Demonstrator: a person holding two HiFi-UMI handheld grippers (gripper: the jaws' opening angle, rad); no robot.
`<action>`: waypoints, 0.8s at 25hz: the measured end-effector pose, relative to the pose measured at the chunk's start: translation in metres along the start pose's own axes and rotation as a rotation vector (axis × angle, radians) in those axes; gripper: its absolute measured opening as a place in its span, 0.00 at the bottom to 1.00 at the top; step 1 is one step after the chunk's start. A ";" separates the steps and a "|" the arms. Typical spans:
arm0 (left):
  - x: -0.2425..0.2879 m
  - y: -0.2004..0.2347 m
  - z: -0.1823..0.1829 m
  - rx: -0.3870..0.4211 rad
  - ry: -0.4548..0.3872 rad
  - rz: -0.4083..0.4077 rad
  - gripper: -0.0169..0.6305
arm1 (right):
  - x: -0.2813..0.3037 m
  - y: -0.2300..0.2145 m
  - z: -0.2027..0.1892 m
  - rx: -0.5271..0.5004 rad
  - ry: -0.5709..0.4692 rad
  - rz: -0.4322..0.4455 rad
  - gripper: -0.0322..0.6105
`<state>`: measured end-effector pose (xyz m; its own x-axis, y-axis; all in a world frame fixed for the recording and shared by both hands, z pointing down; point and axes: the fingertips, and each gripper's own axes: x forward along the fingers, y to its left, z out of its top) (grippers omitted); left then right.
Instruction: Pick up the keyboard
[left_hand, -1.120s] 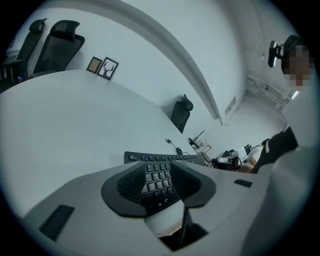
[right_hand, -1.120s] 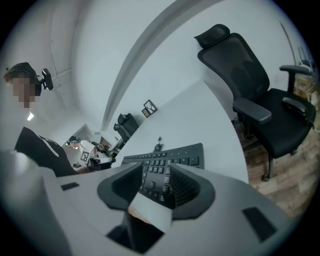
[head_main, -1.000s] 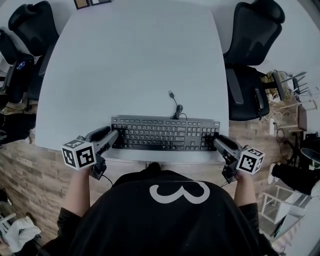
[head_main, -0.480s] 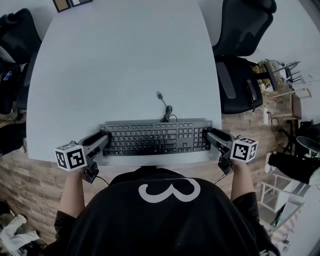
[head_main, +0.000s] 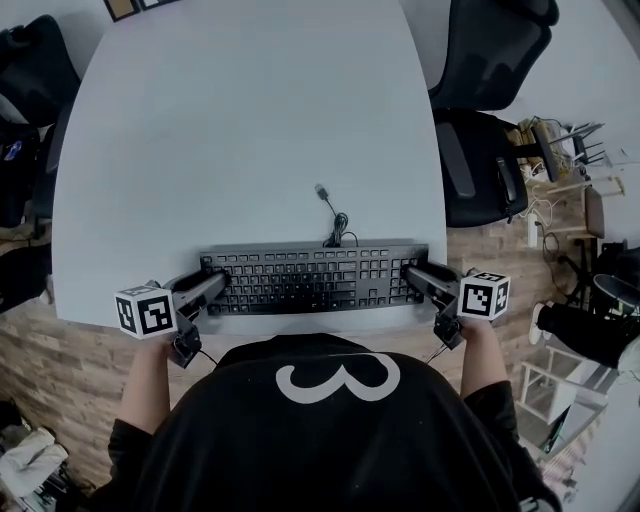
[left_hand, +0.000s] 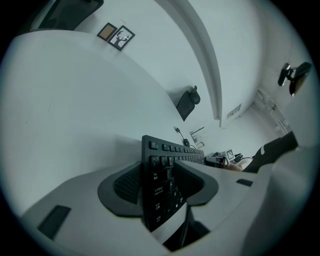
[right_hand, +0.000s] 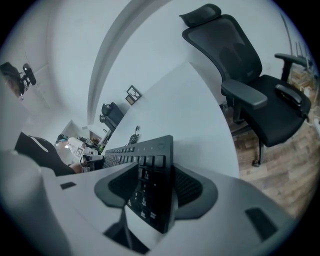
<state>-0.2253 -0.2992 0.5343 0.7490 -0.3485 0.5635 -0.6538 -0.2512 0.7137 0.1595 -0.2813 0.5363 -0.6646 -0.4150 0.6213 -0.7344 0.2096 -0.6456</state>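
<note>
- Black keyboard (head_main: 313, 276) lies flat on the pale grey desk (head_main: 250, 120), near the edge closest to the person and parallel to it, keys up.
- Keyboard cable (head_main: 333, 215) runs off the back edge in a small loop. Its plug end lies loose on the desk further in.
- Left tool (head_main: 213, 283) is at the keyboard's left end, angled downward. Its own view shows the jaws spread wide with that end standing between the two dark pads. The pads sit just beside the slab on either side, and no firm press shows.
- Right tool (head_main: 413, 273) is at the keyboard's right end in the same attitude. Its jaws are also wide apart, with the right end of the keyboard between them and the pads close alongside, not visibly clamped.
- Both ends of the keyboard rest on the desk.
- The person, in a black top (head_main: 320, 430), stands at the near edge with both forearms reaching forward.
- A black office chair (head_main: 478, 170) stands off the desk's right side on wood floor (head_main: 60, 370).
- Two small framed pictures (left_hand: 116, 36) are at the far end of the desk.
</note>
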 end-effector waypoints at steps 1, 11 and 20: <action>0.001 0.000 -0.001 0.004 0.007 0.006 0.32 | 0.000 -0.001 0.000 0.021 0.005 0.009 0.38; 0.004 0.003 -0.001 -0.013 0.037 0.017 0.31 | 0.002 -0.003 -0.007 0.036 0.155 -0.020 0.36; 0.003 0.006 0.001 -0.038 -0.009 0.068 0.31 | 0.002 0.000 -0.008 0.042 0.164 -0.010 0.33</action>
<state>-0.2274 -0.3026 0.5402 0.7019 -0.3722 0.6074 -0.6985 -0.1925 0.6893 0.1566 -0.2751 0.5410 -0.6731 -0.2665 0.6898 -0.7372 0.1672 -0.6547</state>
